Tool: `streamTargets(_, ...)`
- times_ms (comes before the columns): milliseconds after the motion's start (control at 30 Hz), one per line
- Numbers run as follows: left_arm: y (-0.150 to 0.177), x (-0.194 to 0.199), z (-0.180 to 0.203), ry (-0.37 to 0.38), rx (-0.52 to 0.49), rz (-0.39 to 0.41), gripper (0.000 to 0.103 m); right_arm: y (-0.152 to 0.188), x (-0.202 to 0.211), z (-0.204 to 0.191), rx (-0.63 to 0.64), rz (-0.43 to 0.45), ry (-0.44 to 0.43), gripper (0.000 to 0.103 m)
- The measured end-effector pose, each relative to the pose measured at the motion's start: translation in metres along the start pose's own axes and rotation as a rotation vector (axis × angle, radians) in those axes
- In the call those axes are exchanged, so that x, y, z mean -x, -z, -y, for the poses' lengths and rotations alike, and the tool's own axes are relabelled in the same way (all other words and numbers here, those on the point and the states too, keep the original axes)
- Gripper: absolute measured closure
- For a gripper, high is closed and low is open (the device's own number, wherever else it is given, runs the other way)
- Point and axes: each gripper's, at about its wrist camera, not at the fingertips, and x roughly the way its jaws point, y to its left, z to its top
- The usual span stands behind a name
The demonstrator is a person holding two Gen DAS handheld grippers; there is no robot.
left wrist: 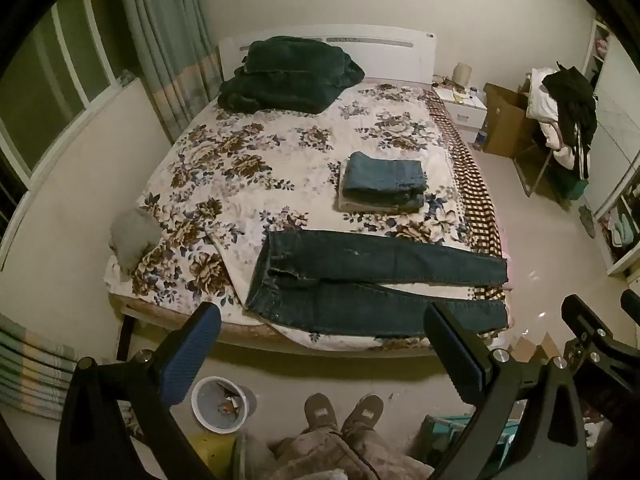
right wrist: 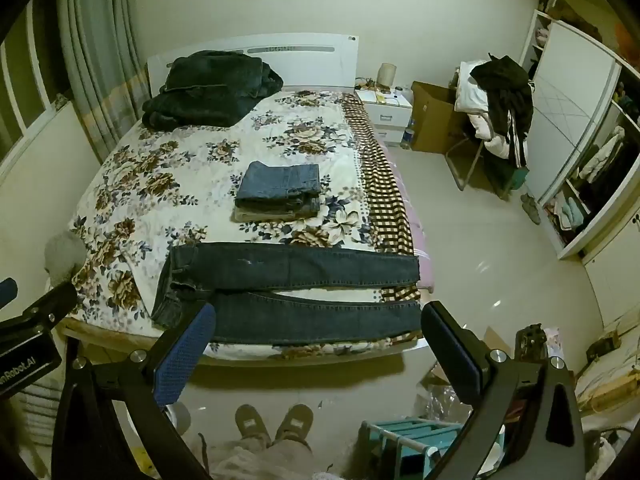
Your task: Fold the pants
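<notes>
Dark denim pants flat on bed, beyond spread fingers.

Cream walls, pale glossy floor, white headboard, curtained window, possibly dark outside

The left claw is mostly cut off at the right wrist view's edge. The jeans' waistband is partly hidden behind a blue finger, and nightstand clutter is too tiny to identify.

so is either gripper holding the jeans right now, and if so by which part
Nothing is held. The left gripper and right gripper are both open, short of the bed, clear of the unfolded jeans.
</notes>
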Motion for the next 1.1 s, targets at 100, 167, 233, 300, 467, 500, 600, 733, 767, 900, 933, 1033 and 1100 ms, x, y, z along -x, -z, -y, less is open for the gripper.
streamTargets(100,-0.001,-0.001,0.003,0.000,0.000,-0.022,0.000,0.000,0.000,0.001,-0.007,-0.008,-0.011,0.000)
streamTargets(167,-0.003,0.000,0.001,0.008,0.006,-0.021,0.000,0.001,0.001,0.001,-0.006,-0.010,-0.013,0.000)
streamTargets(233,-0.005,0.000,0.000,0.011,0.008,-0.024,0.000,0.001,0.002,0.001,-0.006,-0.008,-0.013,0.000)
streamTargets(300,0.003,0.002,0.005,0.003,0.001,-0.014,0.000,0.001,0.000,0.000,-0.006,-0.014,-0.009,0.000)
streamTargets(467,0.002,0.004,0.007,0.006,0.001,-0.010,0.000,0.002,0.002,0.001,-0.008,-0.013,-0.010,0.000)
streamTargets(500,0.003,0.004,0.008,0.003,0.001,-0.008,0.000,0.003,0.003,0.001,-0.007,-0.013,-0.010,0.000)
streamTargets(600,0.003,0.006,0.010,0.007,0.001,-0.008,0.000,0.004,0.005,0.001,-0.006,-0.011,-0.010,0.000)
streamTargets(733,0.003,0.007,0.009,0.008,0.002,-0.007,0.000,0.003,0.005,0.002,-0.007,-0.011,-0.011,0.000)
streamTargets(767,0.003,0.007,0.010,0.007,0.002,-0.006,0.000,0.003,0.005,0.002,-0.006,-0.010,-0.010,0.000)
streamTargets(900,0.002,0.007,0.009,0.007,-0.001,-0.003,0.000,0.002,0.007,0.003,-0.011,-0.009,-0.015,0.000)
streamTargets(933,0.002,0.009,0.012,0.007,-0.003,-0.002,0.000,0.006,0.010,0.003,-0.010,-0.009,-0.016,0.000)
streamTargets(1033,0.001,0.011,0.015,0.008,-0.004,-0.001,0.000,0.007,0.011,0.002,-0.010,-0.006,-0.017,0.000)
streamTargets(1100,0.000,0.012,0.015,0.010,-0.004,-0.002,0.000,0.006,0.011,0.002,-0.007,-0.005,-0.015,0.000)
